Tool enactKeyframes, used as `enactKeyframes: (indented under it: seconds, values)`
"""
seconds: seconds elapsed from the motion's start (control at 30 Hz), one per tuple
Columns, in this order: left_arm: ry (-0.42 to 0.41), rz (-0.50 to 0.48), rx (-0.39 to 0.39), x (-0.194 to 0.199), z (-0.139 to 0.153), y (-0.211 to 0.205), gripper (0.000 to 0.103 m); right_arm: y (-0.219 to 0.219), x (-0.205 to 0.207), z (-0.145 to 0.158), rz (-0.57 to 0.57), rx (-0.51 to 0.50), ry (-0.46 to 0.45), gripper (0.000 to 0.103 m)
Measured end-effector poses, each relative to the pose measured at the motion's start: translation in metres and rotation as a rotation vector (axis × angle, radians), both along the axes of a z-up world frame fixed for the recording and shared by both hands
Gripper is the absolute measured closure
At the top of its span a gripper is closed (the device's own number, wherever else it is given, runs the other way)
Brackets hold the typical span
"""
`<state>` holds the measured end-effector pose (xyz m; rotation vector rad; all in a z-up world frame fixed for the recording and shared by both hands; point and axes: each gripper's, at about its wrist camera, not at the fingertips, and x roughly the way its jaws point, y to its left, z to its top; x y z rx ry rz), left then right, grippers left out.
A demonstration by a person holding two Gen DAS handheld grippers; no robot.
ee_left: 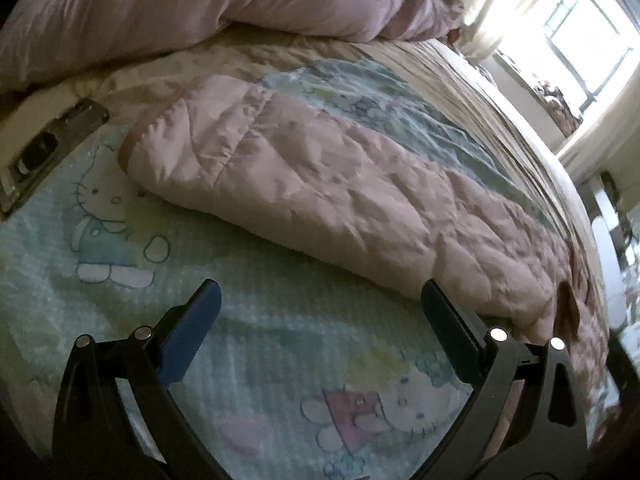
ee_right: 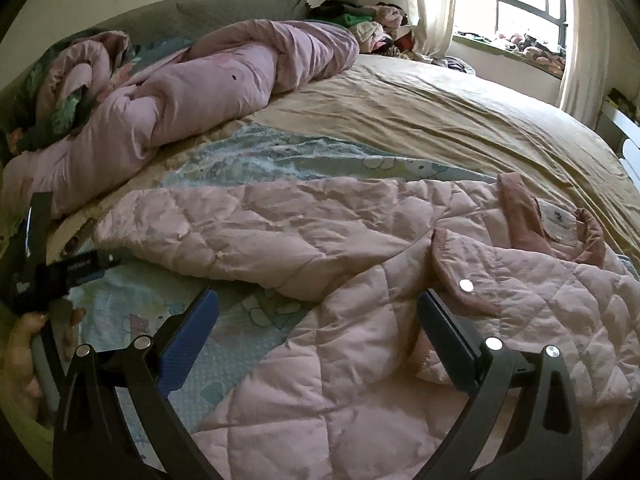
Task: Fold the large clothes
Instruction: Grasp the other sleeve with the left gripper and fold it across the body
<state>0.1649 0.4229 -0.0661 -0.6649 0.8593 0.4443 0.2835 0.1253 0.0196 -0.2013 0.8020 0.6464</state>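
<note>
A pale pink quilted jacket (ee_right: 360,320) lies spread on a light blue cartoon-print blanket (ee_right: 120,312) on the bed. Its sleeve (ee_left: 320,188) stretches out to the left, its darker pink collar (ee_right: 556,232) points to the right. My left gripper (ee_left: 320,300) is open and empty, low over the blanket just in front of the sleeve. It also shows at the left edge of the right wrist view (ee_right: 86,266), held by a hand. My right gripper (ee_right: 318,308) is open and empty, hovering over the jacket's front edge near a snap button (ee_right: 465,285).
A rolled pink duvet (ee_right: 200,88) lies along the back of the bed on a tan sheet (ee_right: 460,120). A dark flat device (ee_left: 48,148) lies at the blanket's left edge. Piled clothes (ee_right: 372,28) sit by the bright window (ee_right: 516,4).
</note>
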Motion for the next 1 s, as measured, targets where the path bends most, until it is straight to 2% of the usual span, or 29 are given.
enactKeyframes:
  seconds: [0.1,0.3,0.37,0.43,0.47,0.5,0.57,0.6,0.67,0.87,1.0]
  values:
    - [-0.046,0.035,-0.111,0.005,-0.012,0.020,0.009,0.000,0.002,-0.005,-0.004,-0.004,0.006,0.004]
    - [-0.083,0.148,-0.181,0.014,-0.030,0.053,0.009,-0.007,0.006,-0.012,-0.018,-0.033,0.002,0.004]
    - [-0.087,0.164,-0.163,0.019,-0.029,0.059,0.010,-0.011,0.008,-0.013,-0.026,-0.036,0.005,0.004]
    - [-0.082,0.182,-0.145,0.024,-0.027,0.064,0.030,-0.018,0.010,-0.016,-0.044,-0.034,0.012,0.004]
    - [-0.070,0.198,-0.136,0.025,-0.027,0.066,0.044,-0.020,0.011,-0.017,-0.047,-0.033,0.015,0.004]
    - [-0.063,0.218,-0.127,0.026,-0.025,0.070,0.063,-0.023,0.011,-0.018,-0.053,-0.033,0.019,0.004]
    - [-0.085,0.216,-0.115,0.027,-0.017,0.073,0.083,-0.030,0.011,-0.020,-0.066,-0.036,0.022,0.004]
    - [-0.109,0.208,-0.091,0.026,-0.004,0.071,0.089,-0.033,0.010,-0.019,-0.069,-0.034,0.024,0.004]
    - [-0.154,0.185,-0.032,0.024,0.021,0.065,0.091,-0.041,0.010,-0.018,-0.086,-0.029,0.028,0.004]
    - [-0.259,0.104,0.101,0.023,0.099,0.031,0.092,-0.076,0.006,-0.008,-0.141,0.009,0.029,0.004]
    - [-0.317,0.051,0.158,0.024,0.148,0.002,0.093,-0.104,0.002,0.002,-0.176,0.029,0.022,0.004]
